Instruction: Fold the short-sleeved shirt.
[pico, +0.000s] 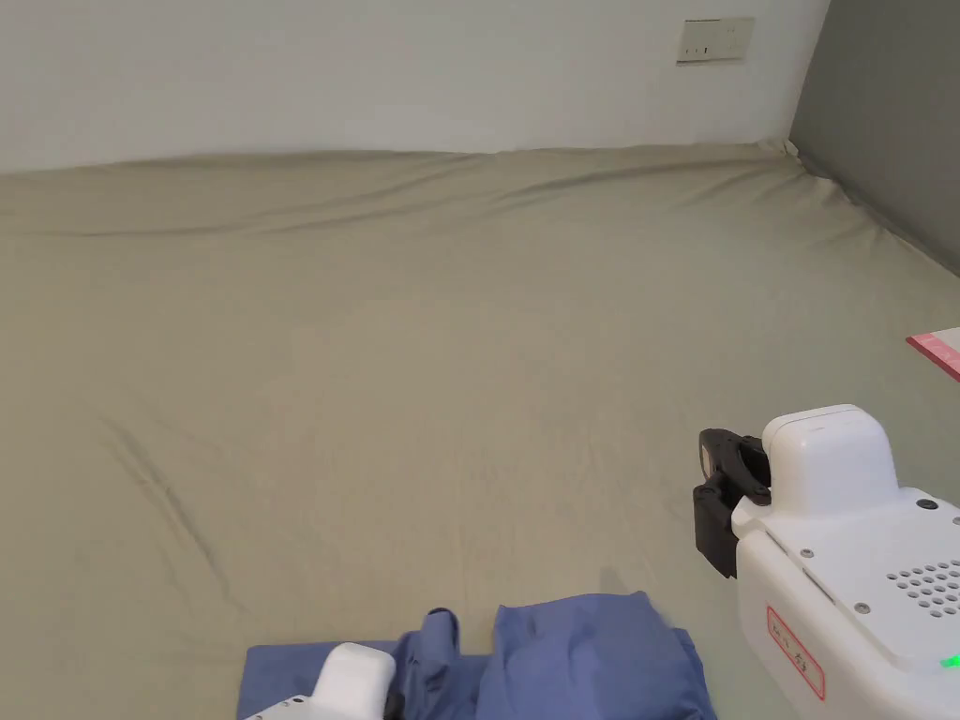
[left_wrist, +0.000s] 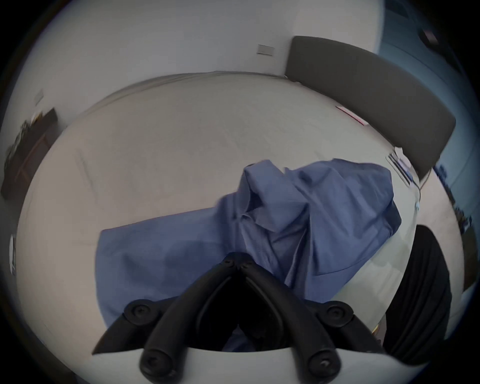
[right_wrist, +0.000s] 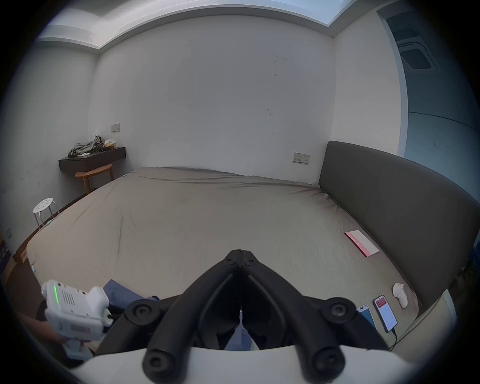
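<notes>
The blue short-sleeved shirt lies bunched at the near edge of the beige bed. One part lies flat to the left and a rumpled mound rises to the right. My left gripper sits over the shirt's middle. Its jaws are shut, and creases of the cloth run into the tips. Its white body pokes in at the bottom of the head view, and a hand holds it. My right gripper hovers above the bed to the right of the shirt, shut on nothing. Its black front faces left.
A dark padded headboard runs along the bed's right side. Beside it lie a pink-edged card, two phones and a white controller. A white stool and a dark wall shelf stand beyond the bed's left side.
</notes>
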